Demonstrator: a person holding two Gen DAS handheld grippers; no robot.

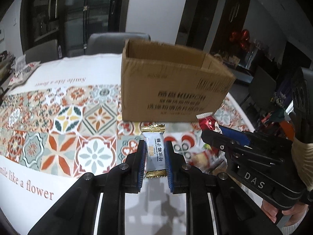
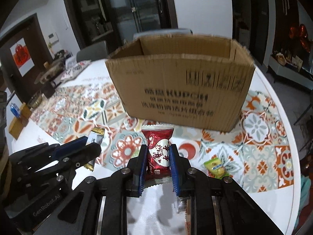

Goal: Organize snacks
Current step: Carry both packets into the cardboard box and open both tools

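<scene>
My left gripper (image 1: 155,146) is shut on a white candy with gold ends (image 1: 155,152), held above the tablecloth. My right gripper (image 2: 158,152) is shut on a red candy with a white heart (image 2: 158,150). An open brown cardboard box (image 1: 172,82) (image 2: 182,86) stands on the table just beyond both candies. In the left wrist view, the right gripper (image 1: 210,128) shows at the right with the red candy (image 1: 207,122). In the right wrist view, the left gripper (image 2: 93,140) shows at the left with the white candy (image 2: 96,137).
The round table wears a patterned tile cloth (image 1: 64,121). A green-yellow snack packet (image 2: 216,166) lies on it right of my right gripper; more wrappers (image 1: 203,158) lie under the right gripper. Grey chairs (image 1: 117,43) stand behind the box. A wooden block (image 2: 18,121) sits at the left edge.
</scene>
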